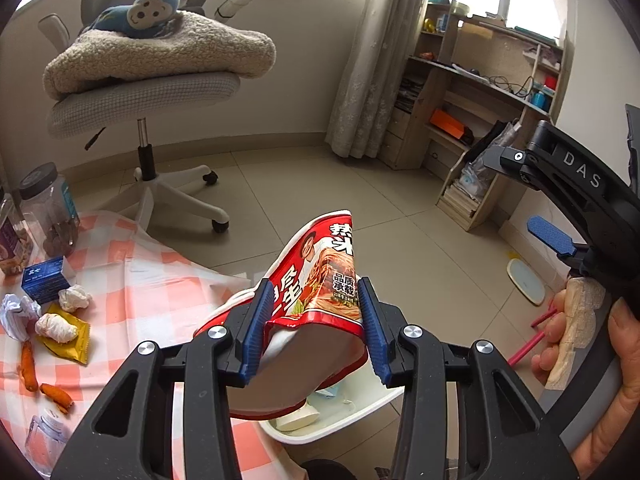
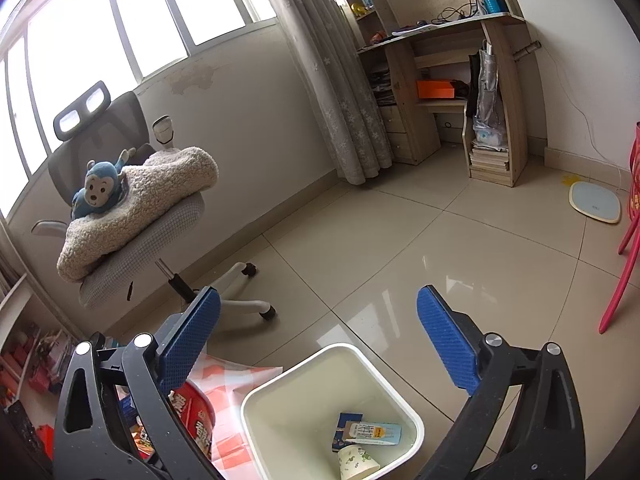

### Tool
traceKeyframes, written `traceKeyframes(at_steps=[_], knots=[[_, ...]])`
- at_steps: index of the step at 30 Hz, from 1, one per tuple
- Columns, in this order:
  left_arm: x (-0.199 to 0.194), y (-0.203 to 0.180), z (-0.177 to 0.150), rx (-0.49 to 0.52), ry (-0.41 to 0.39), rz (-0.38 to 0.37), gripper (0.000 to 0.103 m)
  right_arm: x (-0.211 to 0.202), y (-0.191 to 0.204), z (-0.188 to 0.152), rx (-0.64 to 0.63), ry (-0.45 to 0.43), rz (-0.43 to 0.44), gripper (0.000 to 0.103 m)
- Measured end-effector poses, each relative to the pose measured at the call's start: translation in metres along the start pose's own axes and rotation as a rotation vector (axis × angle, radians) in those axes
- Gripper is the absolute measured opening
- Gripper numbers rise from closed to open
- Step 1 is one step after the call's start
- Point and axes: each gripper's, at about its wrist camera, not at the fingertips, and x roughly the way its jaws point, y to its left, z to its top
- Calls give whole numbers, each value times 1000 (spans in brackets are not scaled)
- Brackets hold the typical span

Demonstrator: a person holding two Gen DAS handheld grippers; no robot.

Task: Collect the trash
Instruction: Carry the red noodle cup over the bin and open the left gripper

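Note:
My left gripper [image 1: 316, 320] is shut on a crushed red instant noodle cup [image 1: 320, 280] and holds it above the white trash bin [image 1: 360, 412] beside the table. The cup also shows in the right wrist view [image 2: 196, 416]. My right gripper [image 2: 320, 344] is open and empty, above the bin [image 2: 256, 396], which holds a small carton [image 2: 372, 432] and a paper cup [image 2: 356, 464]. It shows in the left wrist view [image 1: 552, 236] at the right. On the checked tablecloth [image 1: 140, 288] lie crumpled tissues [image 1: 74, 298], a yellow wrapper [image 1: 76, 340] and orange peels [image 1: 28, 364].
A blue box [image 1: 42, 280], a dark-lidded jar [image 1: 50, 208] and a clear bottle [image 1: 48, 440] stand on the table. An office chair [image 1: 148, 92] with a blanket and a toy monkey stands on the tiled floor. A shelf desk [image 2: 452, 72], a floor scale [image 2: 596, 202] and a red chair [image 2: 628, 240] are nearby.

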Motion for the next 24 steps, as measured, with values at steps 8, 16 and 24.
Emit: traceKeyframes(at_steps=[8, 16, 24], knots=[[0, 8, 2, -71, 3, -3, 76, -2, -9, 0, 10, -5, -29, 96], [-26, 34, 4, -107, -62, 126, 86, -9, 19, -15, -112, -33, -72, 96], [-50, 67, 1, -133, -120, 242, 92, -9, 51, -38, -234, -12, -76, 96]])
